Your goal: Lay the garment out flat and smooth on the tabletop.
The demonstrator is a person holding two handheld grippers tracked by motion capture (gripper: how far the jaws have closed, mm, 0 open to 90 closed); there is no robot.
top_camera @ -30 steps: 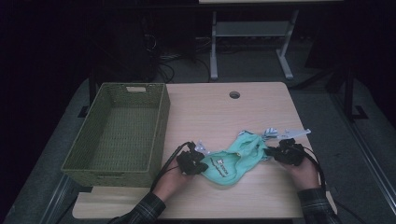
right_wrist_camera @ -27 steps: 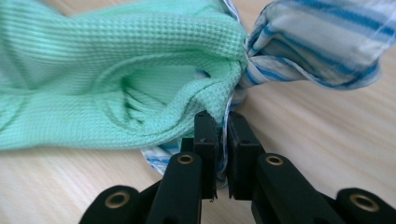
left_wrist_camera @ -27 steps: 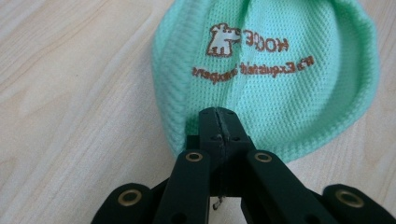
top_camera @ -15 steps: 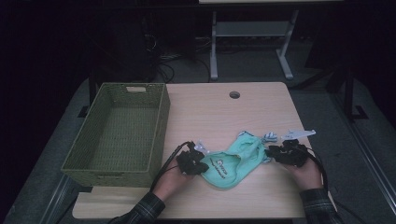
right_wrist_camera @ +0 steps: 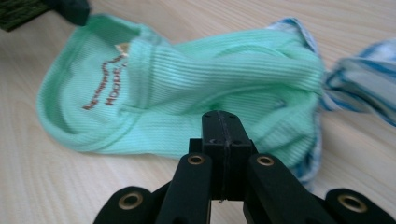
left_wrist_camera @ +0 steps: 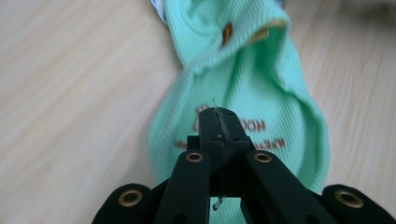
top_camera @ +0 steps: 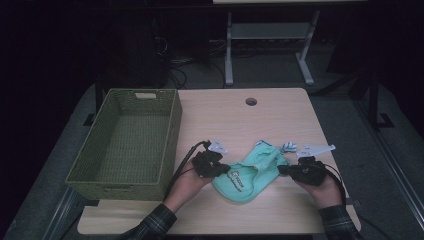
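Observation:
A mint-green ribbed garment with brown lettering lies crumpled on the wooden table between the two hands. My left gripper points at its left end, and in the left gripper view its jaws stand pressed together over the garment. My right gripper is at the cloth's right end. Its jaws are also pressed together in front of the garment. Both pairs of jaws have just been closing. I see no cloth between either pair of pads.
A green woven basket stands empty on the table's left side. A blue-and-white striped cloth peeks out from behind the garment's right end. A round cable hole sits near the far edge. Desk legs and cables are beyond.
The garment has been pulled together and shifted slightly toward the front. Both hands have moved a little, the left one lifting and the right one drawing in along the cloth.

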